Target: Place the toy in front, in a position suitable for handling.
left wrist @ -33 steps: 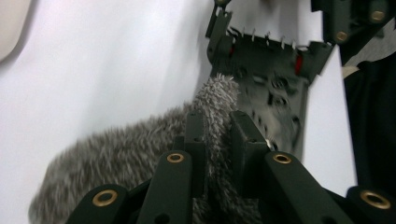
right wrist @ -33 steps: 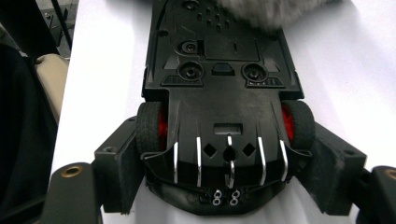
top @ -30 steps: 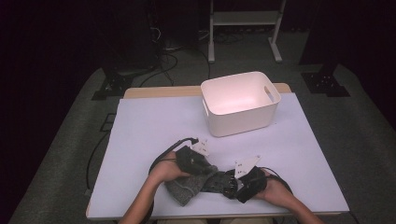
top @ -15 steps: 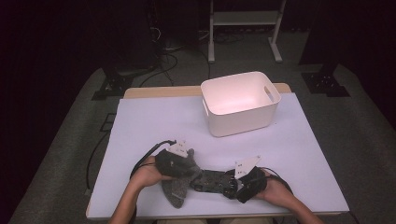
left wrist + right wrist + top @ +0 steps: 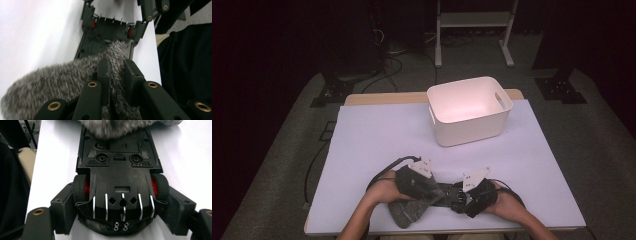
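A black toy car (image 5: 120, 170) with red wheel hubs lies belly up near the table's front edge. My right gripper (image 5: 122, 205) is shut on its rear end, one jaw against each rear wheel. My left gripper (image 5: 116, 67) is shut on a grey fuzzy cloth (image 5: 50, 82) whose tip rests on the car's underside (image 5: 105, 37). In the high view the left gripper (image 5: 428, 188) and the right gripper (image 5: 458, 196) face each other over the car (image 5: 446, 194), and the cloth (image 5: 409, 212) hangs down toward the person. The cloth's edge (image 5: 117, 127) covers the car's far end.
A white plastic bin (image 5: 472, 127) with handle cutouts stands empty at the back right of the white table (image 5: 377, 135). Cables trail from both grippers. The person's dark clothing is just beyond the front edge. A metal stand is on the floor behind the table.
The left gripper with the cloth swung left away from the car, then came back right onto its underside. The right gripper and the car stayed put.
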A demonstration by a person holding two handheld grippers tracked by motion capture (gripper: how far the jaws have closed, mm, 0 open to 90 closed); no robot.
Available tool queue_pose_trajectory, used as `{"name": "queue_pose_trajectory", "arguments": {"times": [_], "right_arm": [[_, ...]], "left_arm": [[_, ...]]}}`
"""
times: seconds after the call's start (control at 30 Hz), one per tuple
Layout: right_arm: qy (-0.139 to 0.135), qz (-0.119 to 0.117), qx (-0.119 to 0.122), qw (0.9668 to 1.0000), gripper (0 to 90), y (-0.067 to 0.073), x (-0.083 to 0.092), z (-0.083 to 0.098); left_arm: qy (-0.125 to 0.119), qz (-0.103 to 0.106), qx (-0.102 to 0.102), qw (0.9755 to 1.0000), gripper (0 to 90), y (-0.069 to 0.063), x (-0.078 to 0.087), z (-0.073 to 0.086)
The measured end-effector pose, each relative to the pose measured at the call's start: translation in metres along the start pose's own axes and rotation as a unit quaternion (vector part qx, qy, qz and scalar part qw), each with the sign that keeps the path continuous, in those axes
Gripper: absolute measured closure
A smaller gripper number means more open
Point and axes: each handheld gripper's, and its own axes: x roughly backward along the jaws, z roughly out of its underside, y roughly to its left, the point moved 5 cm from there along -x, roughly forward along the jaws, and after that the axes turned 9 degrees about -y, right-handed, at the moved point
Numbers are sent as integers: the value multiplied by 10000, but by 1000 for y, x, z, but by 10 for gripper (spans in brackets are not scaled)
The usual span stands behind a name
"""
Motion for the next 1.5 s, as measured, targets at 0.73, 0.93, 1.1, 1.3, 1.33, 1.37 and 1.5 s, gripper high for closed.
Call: {"name": "queue_pose_trajectory", "arguments": {"times": [0.73,0.93,1.1,1.3,1.33,1.37,1.5], "right_arm": [[44,-67,-137,9999,229,1,9,2],[-58,-50,-209,9998,228,3,3,-4],[23,-8,-105,9999,228,5,-3,-5],[-34,-35,-125,9999,228,4,-3,-5],[-23,-28,-118,9999,228,4,-3,-5],[-22,-29,-117,9999,228,4,-3,-5],[-42,-50,-138,9999,229,4,-2,-5]], "left_arm": [[60,107,-7,9999,779,-8,-4,1],[94,357,-342,9987,778,-18,-21,-25],[310,438,-580,9969,777,-23,-31,-35],[302,235,-524,9979,777,-18,-30,-33],[294,119,-514,9982,780,-15,-28,-32],[303,-47,-494,9983,787,-10,-26,-32],[370,-385,-332,9980,792,5,-15,-27]]}}
